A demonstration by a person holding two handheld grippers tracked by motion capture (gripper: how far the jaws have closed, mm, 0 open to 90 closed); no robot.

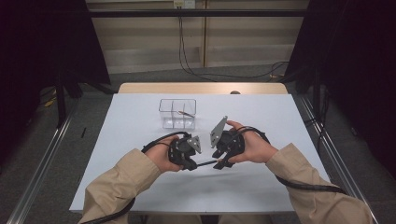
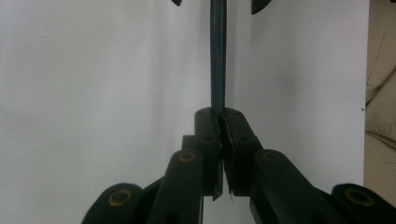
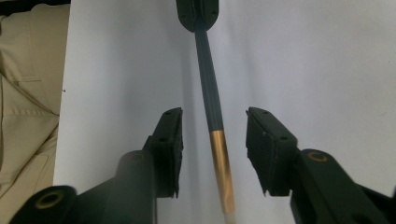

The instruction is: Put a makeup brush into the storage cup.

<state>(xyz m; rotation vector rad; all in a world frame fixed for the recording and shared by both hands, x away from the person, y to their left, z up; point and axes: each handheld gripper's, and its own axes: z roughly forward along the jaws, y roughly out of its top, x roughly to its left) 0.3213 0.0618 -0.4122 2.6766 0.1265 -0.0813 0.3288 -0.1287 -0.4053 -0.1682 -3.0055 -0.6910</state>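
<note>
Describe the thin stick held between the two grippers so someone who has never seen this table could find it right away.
Start at the white table and look near its front edge, between the person's two hands. There the left gripper is shut on a slim dark teal brush handle, whose other end lies between the open jaws of the right gripper. Its copper-coloured metal band sets it apart from the black cables.

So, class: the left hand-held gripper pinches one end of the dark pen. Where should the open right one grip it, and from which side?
Grip the pen on its straight dark barrel above the gold band, coming end-on along its axis, since the right hand-held gripper already straddles it.
</note>
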